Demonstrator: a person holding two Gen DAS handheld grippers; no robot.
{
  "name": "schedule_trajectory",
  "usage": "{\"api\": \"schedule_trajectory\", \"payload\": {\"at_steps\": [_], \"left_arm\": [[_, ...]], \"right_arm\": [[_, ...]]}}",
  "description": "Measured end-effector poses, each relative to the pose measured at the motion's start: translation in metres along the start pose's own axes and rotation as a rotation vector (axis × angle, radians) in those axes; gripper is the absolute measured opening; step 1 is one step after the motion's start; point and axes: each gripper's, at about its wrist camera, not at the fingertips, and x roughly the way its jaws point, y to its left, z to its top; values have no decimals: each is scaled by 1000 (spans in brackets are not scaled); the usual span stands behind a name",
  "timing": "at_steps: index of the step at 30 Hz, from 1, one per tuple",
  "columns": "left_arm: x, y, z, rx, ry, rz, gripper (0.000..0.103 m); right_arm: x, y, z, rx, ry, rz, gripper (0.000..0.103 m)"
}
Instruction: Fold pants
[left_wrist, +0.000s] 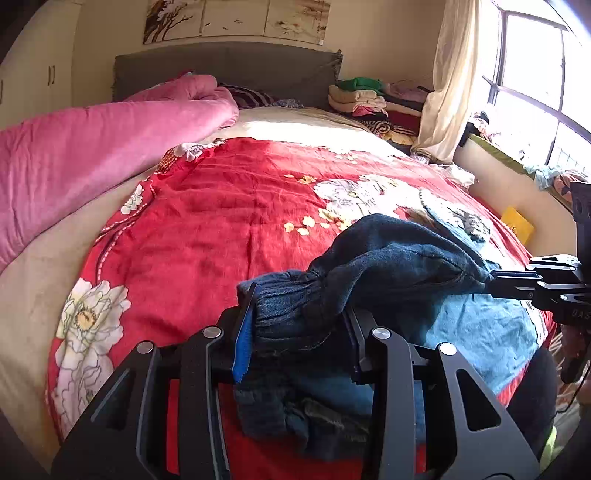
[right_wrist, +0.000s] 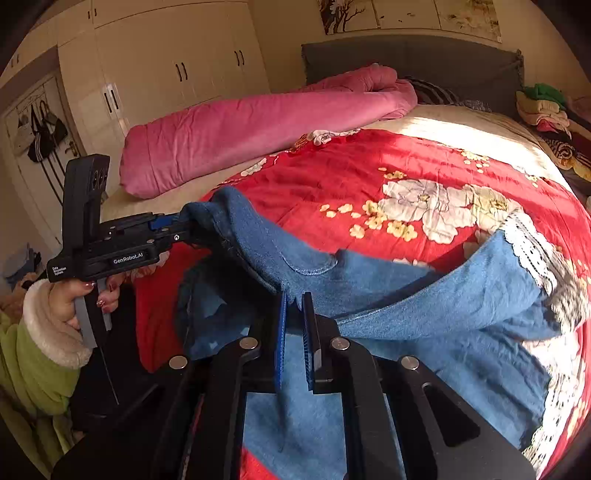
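Note:
Blue denim pants (right_wrist: 424, 325) lie on a red floral bedspread (left_wrist: 229, 229), with one edge lifted off it. My left gripper (left_wrist: 295, 325) is shut on a bunched dark-blue part of the pants (left_wrist: 388, 266). It also shows in the right wrist view (right_wrist: 184, 225), gripping the raised edge at the left. My right gripper (right_wrist: 297, 332) is shut on the pants' edge near the middle. It shows in the left wrist view (left_wrist: 491, 282) at the right, pinching the same raised fold. The rest of the pants hangs down onto the bed between and below the grippers.
A rolled pink quilt (right_wrist: 258, 125) lies along the bed's far left side. A grey headboard (left_wrist: 221, 70) is behind. Stacked folded clothes (left_wrist: 369, 99) sit at the far right by a curtain (left_wrist: 450, 81) and window. White wardrobes (right_wrist: 166, 62) stand at left.

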Motion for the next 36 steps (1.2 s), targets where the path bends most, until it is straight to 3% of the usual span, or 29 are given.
{"api": "schedule_trajectory", "payload": {"at_steps": [3,8,11,12,13,15,21,23,24,25,32,36], "left_arm": [[-8,-6,-17,8,34,-25,31],[-6,-11,-45,22,116,13,33],[-10,-13,-52,23,128,17,34],[-11,-13,-53,19,130,17,34],[-12,-12,-54,11,131,23,34],[-15,-10,-52,-8,123,21,34],[-22,-8,-44,-21,90,32,34],[-24,-9,-43,-7,89,33,34],[-24,-9,-43,-9,90,35,34],[-25,-7,-43,-15,92,36,34],[-27,3,-40,-49,82,85,35],[-21,3,-44,-42,120,110,38]], "right_arm": [[-3,10,-21,24,12,43,7],[4,28,-45,29,56,56,7],[0,36,-44,3,25,28,12],[-1,38,-43,-25,11,0,34],[-1,40,-43,-58,-4,-40,63],[7,46,-43,-139,4,-117,69],[47,47,-44,-307,30,-283,64],[57,47,-41,-365,37,-312,42],[61,46,-39,-378,59,-307,14],[62,44,-39,-376,74,-306,3],[30,52,-45,-192,53,-100,3],[49,63,-61,-206,113,-115,3]]}}
